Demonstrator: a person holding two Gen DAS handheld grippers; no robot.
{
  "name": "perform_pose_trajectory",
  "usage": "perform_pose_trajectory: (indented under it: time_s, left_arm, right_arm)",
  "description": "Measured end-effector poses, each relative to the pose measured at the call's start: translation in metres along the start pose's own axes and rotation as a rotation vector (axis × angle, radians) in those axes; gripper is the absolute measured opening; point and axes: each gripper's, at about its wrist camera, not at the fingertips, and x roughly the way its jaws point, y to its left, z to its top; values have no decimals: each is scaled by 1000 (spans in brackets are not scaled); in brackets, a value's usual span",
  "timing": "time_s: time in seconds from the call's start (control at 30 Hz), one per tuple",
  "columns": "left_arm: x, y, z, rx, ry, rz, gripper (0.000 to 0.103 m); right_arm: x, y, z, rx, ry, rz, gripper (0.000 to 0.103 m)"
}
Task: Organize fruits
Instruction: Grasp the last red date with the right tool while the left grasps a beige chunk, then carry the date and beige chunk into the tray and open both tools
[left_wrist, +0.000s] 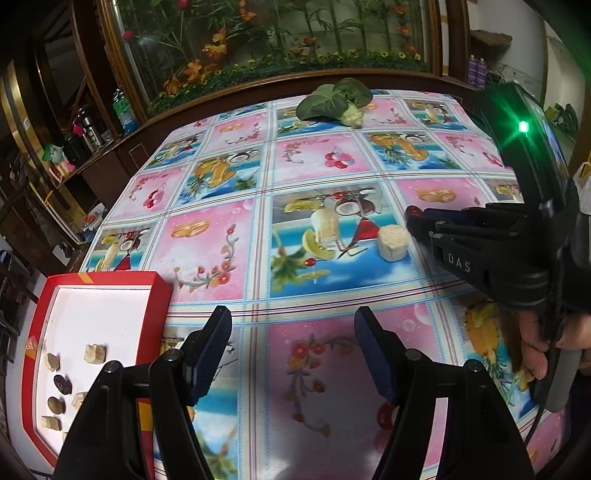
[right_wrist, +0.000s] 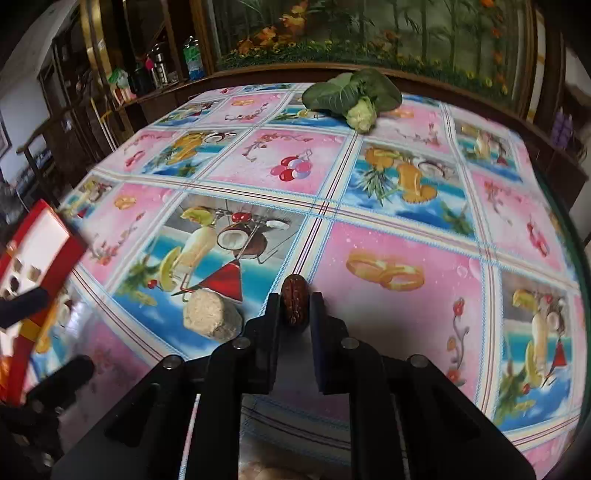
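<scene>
My right gripper (right_wrist: 294, 308) is shut on a dark red wrinkled date (right_wrist: 293, 301), held just above the tablecloth. In the left wrist view it comes in from the right (left_wrist: 415, 214), with the date's red tip (left_wrist: 412, 211) showing at its end. A pale round chunk (right_wrist: 210, 314) lies on the cloth just left of the right gripper's tips, also seen as the chunk (left_wrist: 393, 243). My left gripper (left_wrist: 292, 321) is open with nothing between its fingers, hovering next to a red box (left_wrist: 157, 295) with a white floor. Several pale chunks (left_wrist: 95, 353) and dark dates (left_wrist: 62, 384) lie in the box.
A leafy green vegetable (left_wrist: 340, 99) with a pale stem (right_wrist: 362, 114) lies near the table's far edge. A fruit-print cloth (left_wrist: 317, 158) covers the table. Wooden shelves with bottles (right_wrist: 192, 59) stand at the back left. A hand (left_wrist: 535, 350) grips the right tool's handle.
</scene>
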Motion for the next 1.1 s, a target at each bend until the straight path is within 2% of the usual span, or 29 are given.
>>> perform_pose_trajectory:
  time_s: [0.2, 0.33, 0.57, 0.6, 0.73, 0.87, 0.93, 1.1]
  left_arm:
    - [2, -16, 15, 2, -15, -51, 69]
    - [21, -27, 28, -34, 22, -108, 69]
    - [42, -38, 40, -92, 50, -158, 68]
    - [44, -39, 41, -96, 51, -158, 67]
    - [52, -45, 42, -91, 60, -170, 45]
    - [56, -48, 42, -81, 68, -180, 35]
    - [58, -49, 42, -79, 73, -193, 26]
    - [58, -50, 42, -83, 62, -202, 25]
  right_arm:
    - [-22, -34, 9, 169, -43, 30, 17]
    - [-38, -54, 11, 268, -85, 39, 17]
    - [-48, -64, 13, 327, -115, 58, 17]
    - [-48, -64, 13, 333, -115, 59, 17]
    - [-47, -65, 12, 342, -109, 67, 17]
    - [-48, -64, 11, 341, -109, 70, 17]
    - [-47, -63, 11, 337, -110, 66, 17]
    - [-48, -62, 10, 336, -112, 66, 17]
